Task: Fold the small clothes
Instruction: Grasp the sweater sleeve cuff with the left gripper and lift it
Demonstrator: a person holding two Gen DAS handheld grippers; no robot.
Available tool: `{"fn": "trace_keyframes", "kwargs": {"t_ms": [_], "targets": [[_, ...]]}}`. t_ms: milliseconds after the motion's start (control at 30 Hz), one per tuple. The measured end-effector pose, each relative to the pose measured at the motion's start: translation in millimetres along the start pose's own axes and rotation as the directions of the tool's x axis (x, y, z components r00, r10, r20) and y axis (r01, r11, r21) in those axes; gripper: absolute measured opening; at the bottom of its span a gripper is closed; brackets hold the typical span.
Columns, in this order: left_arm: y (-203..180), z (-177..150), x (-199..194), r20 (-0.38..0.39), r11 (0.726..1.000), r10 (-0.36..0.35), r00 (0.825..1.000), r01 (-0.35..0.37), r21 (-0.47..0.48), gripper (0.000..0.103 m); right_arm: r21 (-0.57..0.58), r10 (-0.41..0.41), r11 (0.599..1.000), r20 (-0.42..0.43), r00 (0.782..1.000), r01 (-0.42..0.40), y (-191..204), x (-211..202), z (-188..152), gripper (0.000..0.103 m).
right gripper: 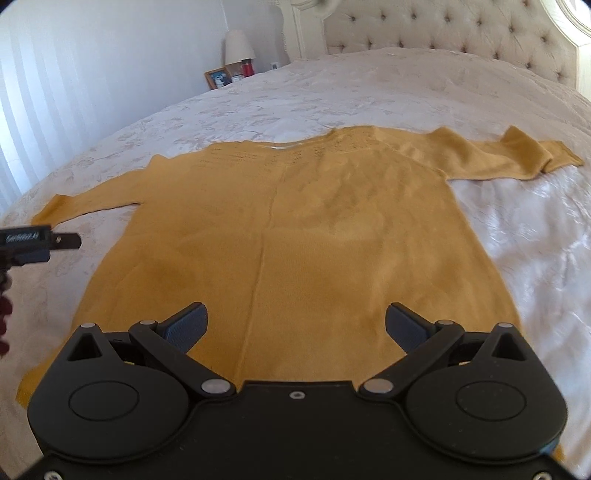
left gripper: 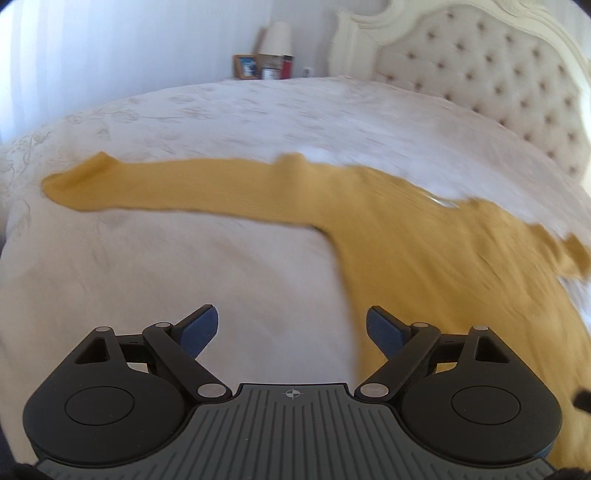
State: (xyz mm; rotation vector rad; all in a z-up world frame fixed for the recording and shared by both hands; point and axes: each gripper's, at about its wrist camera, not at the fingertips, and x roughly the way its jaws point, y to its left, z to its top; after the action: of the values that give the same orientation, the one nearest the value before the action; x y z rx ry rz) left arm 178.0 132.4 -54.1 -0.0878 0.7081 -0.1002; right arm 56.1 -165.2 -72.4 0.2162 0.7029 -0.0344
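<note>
A mustard-yellow long-sleeved sweater [right gripper: 295, 236] lies flat on the white bedspread [right gripper: 517, 229], neck toward the headboard, both sleeves spread out sideways. My right gripper [right gripper: 295, 325] is open and empty, above the sweater's lower hem near its middle. In the left wrist view the sweater [left gripper: 424, 243] lies to the right, its left sleeve [left gripper: 155, 188] stretching left across the bed. My left gripper [left gripper: 291, 330] is open and empty, above bare bedspread beside the sweater's left side edge. The left gripper's body shows at the left edge of the right wrist view [right gripper: 33, 243].
A tufted cream headboard [right gripper: 461, 33] stands at the far end of the bed. A nightstand at the back left holds a lamp [right gripper: 239, 44], a framed photo [right gripper: 218, 78] and a red container [right gripper: 247, 67]. White curtains [right gripper: 44, 110] hang on the left.
</note>
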Motion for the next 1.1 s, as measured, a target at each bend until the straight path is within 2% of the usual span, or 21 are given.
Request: {"fn": "trace_keyframes", "kwargs": {"t_ms": [133, 300, 500, 633, 833, 867, 900, 933, 967, 1000, 1033, 1100], "targets": [[46.4, 26.1, 27.3, 0.029, 0.994, 0.074, 0.997, -0.071, -0.088, 0.088, -0.038, 0.034, 0.999, 0.025, 0.999, -0.033, 13.4, 8.4, 8.9, 0.102], [100.6, 53.1, 53.8, 0.050, 0.977, 0.162, 0.986, -0.152, -0.152, 0.088, -0.063, 0.080, 0.995, 0.048, 0.996, -0.077, 22.9, 15.5, 20.0, 0.102], [159.4, 67.5, 76.3, 0.047, 0.935, 0.227, 0.973, -0.204, -0.290, 0.088, -0.065, 0.108, 0.992, 0.054, 0.993, -0.104, 32.6, 24.9, 28.0, 0.102], [180.6, 70.7, 93.4, 0.038, 0.927, 0.250, 0.968, -0.228, -0.299, 0.088, -0.070, 0.116, 0.991, 0.047, 0.992, -0.112, 38.0, 31.3, 29.9, 0.102], [193.6, 80.7, 116.4, 0.038, 0.926, 0.217, 0.976, -0.193, -0.324, 0.088, -0.064, 0.115, 0.992, 0.039, 0.993, -0.112, 37.9, 33.5, 27.4, 0.102], [196.5, 83.7, 118.0, 0.033, 0.922, 0.211, 0.977, -0.187, -0.340, 0.079, -0.060, 0.112, 0.992, 0.041, 0.993, -0.110, 37.0, 32.8, 27.0, 0.102], [198.2, 86.6, 117.7, 0.030, 0.914, 0.216, 0.976, -0.192, -0.358, 0.063, -0.055, 0.112, 0.992, 0.043, 0.993, -0.110, 35.2, 32.3, 26.3, 0.102], [198.9, 90.0, 115.9, 0.025, 0.903, 0.239, 0.971, -0.213, -0.373, 0.009, -0.046, 0.113, 0.993, 0.044, 0.993, -0.111, 32.7, 31.7, 25.4, 0.102], [200.8, 94.0, 115.8, 0.007, 0.891, 0.240, 0.971, -0.217, -0.399, 0.005, -0.034, 0.114, 0.993, 0.046, 0.992, -0.112, 29.2, 31.1, 24.6, 0.102], [201.8, 97.0, 114.1, 0.007, 0.886, 0.207, 0.978, -0.185, -0.425, 0.005, -0.022, 0.116, 0.993, 0.045, 0.992, -0.115, 25.1, 31.2, 23.7, 0.102], [198.9, 100.2, 109.9, 0.025, 0.886, 0.188, 0.982, -0.159, -0.435, 0.005, -0.010, 0.120, 0.993, 0.042, 0.992, -0.120, 20.3, 31.7, 22.8, 0.102], [182.8, 110.3, 97.6, 0.063, 0.902, 0.197, 0.978, -0.155, -0.404, 0.005, 0.005, 0.122, 0.993, 0.036, 0.992, -0.122, 9.6, 31.8, 21.7, 0.102]]}}
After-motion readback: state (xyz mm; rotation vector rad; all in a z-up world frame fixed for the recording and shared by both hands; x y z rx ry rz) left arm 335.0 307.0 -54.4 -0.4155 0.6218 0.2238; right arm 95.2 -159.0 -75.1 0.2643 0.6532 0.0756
